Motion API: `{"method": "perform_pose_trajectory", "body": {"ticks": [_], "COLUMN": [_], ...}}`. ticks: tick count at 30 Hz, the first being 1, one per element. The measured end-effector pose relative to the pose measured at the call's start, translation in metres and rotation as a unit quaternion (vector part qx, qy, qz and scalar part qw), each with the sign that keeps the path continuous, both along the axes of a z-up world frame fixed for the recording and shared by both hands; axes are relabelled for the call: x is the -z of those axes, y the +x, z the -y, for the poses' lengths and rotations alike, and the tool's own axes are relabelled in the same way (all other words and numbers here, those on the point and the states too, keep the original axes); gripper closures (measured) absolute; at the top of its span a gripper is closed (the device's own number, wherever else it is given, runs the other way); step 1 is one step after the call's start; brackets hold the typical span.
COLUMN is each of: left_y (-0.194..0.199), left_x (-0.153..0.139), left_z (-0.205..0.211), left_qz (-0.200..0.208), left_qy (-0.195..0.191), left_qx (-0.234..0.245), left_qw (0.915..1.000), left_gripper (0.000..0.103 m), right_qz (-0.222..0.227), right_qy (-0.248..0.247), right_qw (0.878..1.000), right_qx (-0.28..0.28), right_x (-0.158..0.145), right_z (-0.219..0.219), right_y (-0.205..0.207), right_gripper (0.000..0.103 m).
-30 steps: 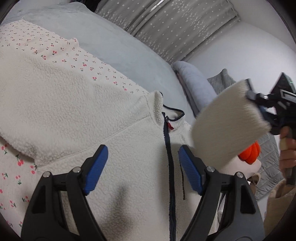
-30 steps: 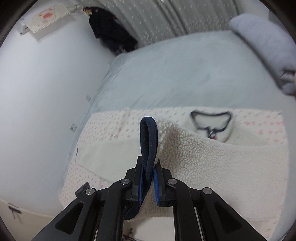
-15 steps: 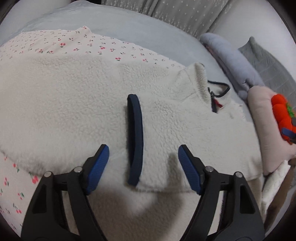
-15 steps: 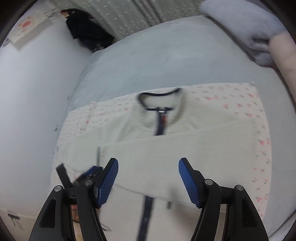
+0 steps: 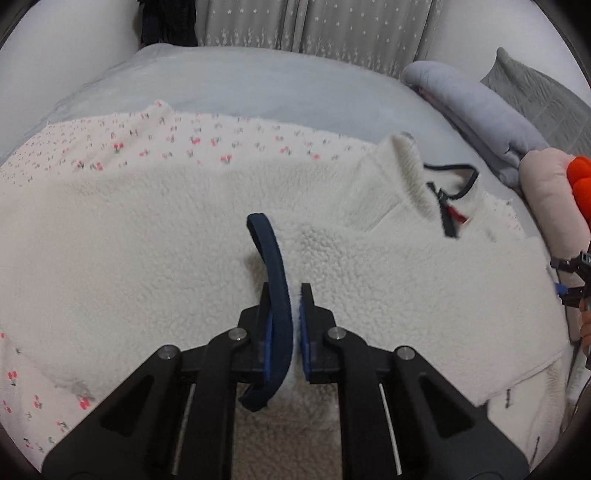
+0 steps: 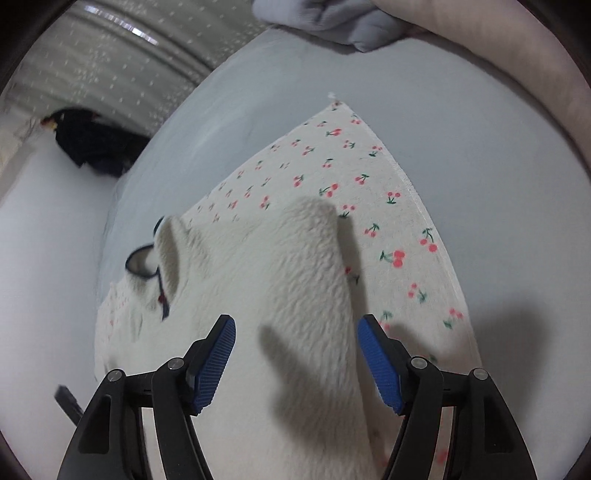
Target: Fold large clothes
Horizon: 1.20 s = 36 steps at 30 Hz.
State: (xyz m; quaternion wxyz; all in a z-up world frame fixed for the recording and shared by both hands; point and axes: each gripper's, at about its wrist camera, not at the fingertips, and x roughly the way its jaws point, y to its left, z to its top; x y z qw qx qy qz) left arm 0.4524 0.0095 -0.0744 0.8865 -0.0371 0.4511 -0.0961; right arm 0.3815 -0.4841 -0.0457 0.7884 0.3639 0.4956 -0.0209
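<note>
A cream fleece jacket [image 5: 155, 258] with navy trim lies on a cherry-print cloth [image 5: 184, 140] on the bed. One sleeve is folded across its body. My left gripper [image 5: 283, 317] is shut on the sleeve's navy cuff [image 5: 273, 266]. The collar and zipper [image 5: 448, 210] lie to the right. In the right wrist view my right gripper [image 6: 295, 354] is open and empty above the jacket's shoulder [image 6: 295, 280]; the collar [image 6: 147, 258] shows at left.
The grey bed sheet [image 5: 258, 81] stretches behind the cloth. A grey pillow [image 5: 476, 107], a pink cushion [image 5: 554, 199] and an orange toy [image 5: 581, 184] lie at the right. Curtains [image 5: 314, 29] hang behind. Dark clothing [image 6: 92, 140] hangs by the wall.
The right gripper laid the sleeve across the jacket, let go of the cuff and moved off to the shoulder side. The left gripper closed on the cuff.
</note>
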Motion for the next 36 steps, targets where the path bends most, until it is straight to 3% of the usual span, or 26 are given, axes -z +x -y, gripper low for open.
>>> {"method": "perform_pose_trajectory", "body": {"ticks": [2, 4, 5, 8, 10, 12, 13, 15, 18, 23, 28, 31, 33, 36], "left_y": [-0.002, -0.005, -0.010, -0.016, -0.007, 0.007, 0.006, -0.003, -0.020, -0.038, -0.041, -0.046, -0.048, -0.047], "left_x": [0.005, 0.001, -0.006, -0.019, -0.005, 0.019, 0.017, -0.002, -0.021, -0.032, -0.022, -0.022, -0.023, -0.018], "left_z": [0.000, -0.001, -0.004, -0.002, 0.011, 0.020, 0.021, 0.019, 0.018, 0.025, 0.036, 0.046, 0.053, 0.064], "left_qz": [0.008, 0.022, 0.044, 0.085, 0.074, 0.029, 0.037, 0.069, 0.110, 0.130, 0.114, 0.112, 0.114, 0.111], "left_qy": [-0.008, -0.025, -0.041, -0.063, -0.018, 0.019, 0.021, 0.045, 0.071, 0.075, 0.070, 0.066, 0.064, 0.068], "left_qx": [-0.005, -0.011, -0.014, -0.007, -0.005, 0.001, -0.004, -0.023, -0.024, 0.011, 0.027, 0.035, 0.045, 0.061], "left_qw": [0.9999, 0.9994, 0.9981, 0.9943, 0.9971, 0.9994, 0.9991, 0.9963, 0.9911, 0.9886, 0.9906, 0.9909, 0.9904, 0.9896], "left_gripper": [0.090, 0.090, 0.090, 0.091, 0.090, 0.087, 0.081, 0.074, 0.055, 0.050, 0.049, 0.049, 0.049, 0.049], "right_qz": [0.009, 0.015, 0.021, 0.105, 0.107, 0.049, 0.027, 0.035, 0.057, 0.074, 0.059, 0.067, 0.078, 0.055], "right_qy": [0.018, 0.020, 0.005, -0.063, -0.100, -0.119, -0.132, -0.149, -0.206, -0.268, -0.284, -0.259, -0.271, -0.300], "right_qw": [1.000, 0.999, 1.000, 0.992, 0.989, 0.992, 0.991, 0.988, 0.977, 0.955, 0.945, 0.948, 0.942, 0.935], "right_qx": [0.015, 0.020, 0.019, 0.016, 0.014, -0.008, -0.014, -0.001, -0.027, -0.101, -0.151, -0.173, -0.183, -0.183], "right_x": [0.016, 0.030, 0.030, -0.004, -0.006, 0.013, 0.020, 0.012, -0.016, -0.032, -0.007, -0.003, -0.002, 0.012], "right_z": [0.003, 0.001, -0.002, -0.008, -0.007, -0.010, -0.013, -0.013, -0.018, -0.033, -0.045, -0.054, -0.063, -0.074], "right_y": [0.009, 0.018, 0.020, 0.011, 0.014, 0.027, 0.029, 0.020, -0.005, -0.075, -0.128, -0.133, -0.127, -0.107], "right_gripper": [0.039, 0.070, 0.079, 0.085, 0.086, 0.081, 0.077, 0.056, 0.050, 0.046, 0.046, 0.046, 0.046, 0.048]}}
